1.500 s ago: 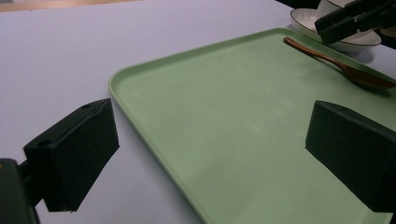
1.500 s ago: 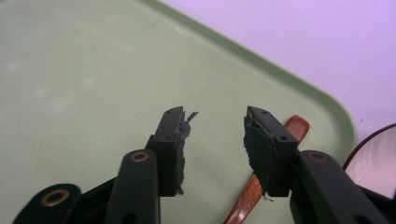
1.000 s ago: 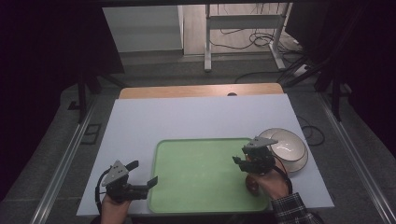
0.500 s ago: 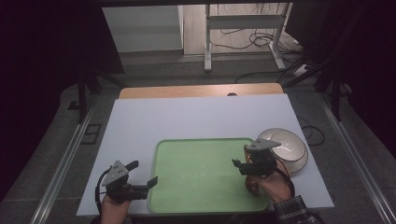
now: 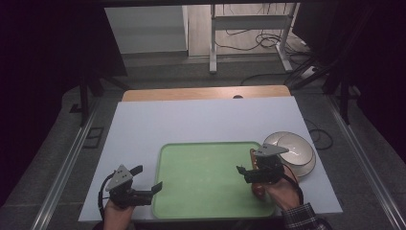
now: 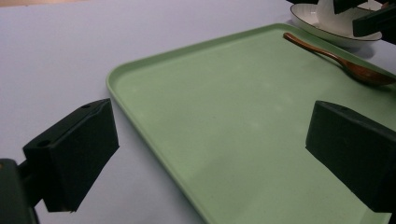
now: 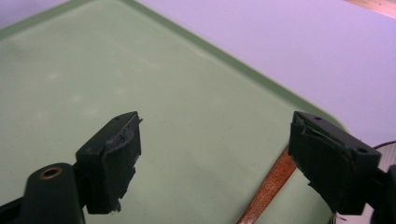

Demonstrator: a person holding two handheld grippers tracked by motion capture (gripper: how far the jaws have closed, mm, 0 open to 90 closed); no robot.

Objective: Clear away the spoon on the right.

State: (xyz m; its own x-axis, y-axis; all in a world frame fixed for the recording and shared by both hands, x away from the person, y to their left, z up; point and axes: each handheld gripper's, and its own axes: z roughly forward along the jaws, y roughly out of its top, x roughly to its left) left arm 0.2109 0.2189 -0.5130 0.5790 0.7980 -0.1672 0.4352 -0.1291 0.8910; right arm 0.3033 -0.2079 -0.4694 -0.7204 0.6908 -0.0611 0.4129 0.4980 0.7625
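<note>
A green tray (image 5: pixel 206 177) lies on the white table near the front edge. A brown wooden spoon (image 6: pixel 336 58) rests inside the tray along its right rim, its handle (image 7: pixel 268 189) just under my right gripper. My right gripper (image 5: pixel 246 167) hovers open over the tray's right side and holds nothing (image 7: pixel 215 158). My left gripper (image 5: pixel 148 178) stands open at the tray's left rim, pointing across the tray, with nothing between its jaws (image 6: pixel 210 149). A white bowl (image 5: pixel 292 151) sits on a plate just right of the tray.
The white tabletop (image 5: pixel 201 120) stretches behind the tray, with a wooden strip (image 5: pixel 206 93) along its far edge. The bowl and plate (image 6: pixel 336 25) stand close to the tray's far right corner. Metal rails run down both sides of the table.
My right gripper has drifted slightly toward the person, away from the bowl, staying open. The left gripper has not moved.
</note>
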